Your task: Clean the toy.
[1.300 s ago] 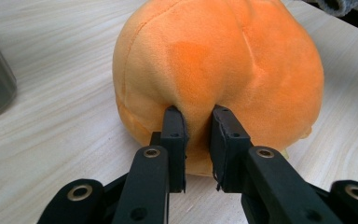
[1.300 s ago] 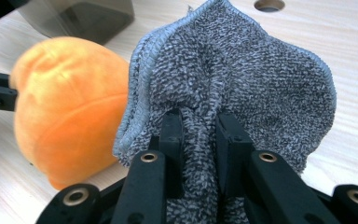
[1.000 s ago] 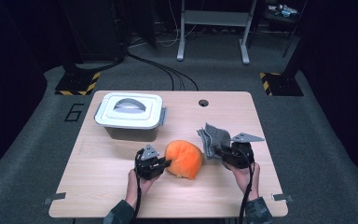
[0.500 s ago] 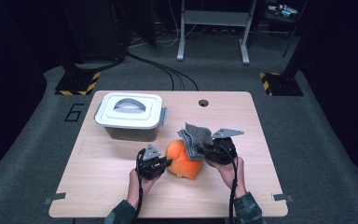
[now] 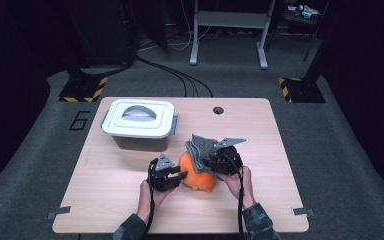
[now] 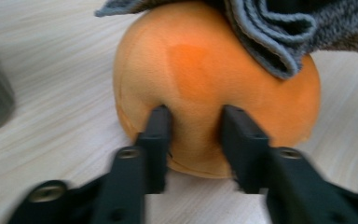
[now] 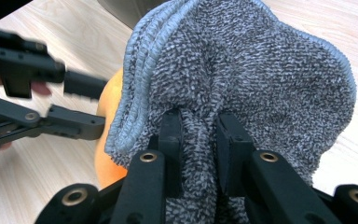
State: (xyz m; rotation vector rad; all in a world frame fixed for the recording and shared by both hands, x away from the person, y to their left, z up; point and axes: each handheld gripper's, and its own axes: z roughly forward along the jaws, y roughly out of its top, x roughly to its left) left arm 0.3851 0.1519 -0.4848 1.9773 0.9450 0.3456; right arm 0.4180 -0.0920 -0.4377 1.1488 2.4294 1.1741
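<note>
Much bare table [image 5: 280, 165] right of cloth [image 5: 202, 147]

An orange ball-shaped object [image 5: 196, 171], smooth and matte with a seam low on its side, sat on the near middle of the table. A folded grey terry cloth [image 5: 202, 146] with stitched edges draped over its far right top.

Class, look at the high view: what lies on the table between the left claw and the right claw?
The orange ball, partly under the grey cloth, in the high view.
</note>
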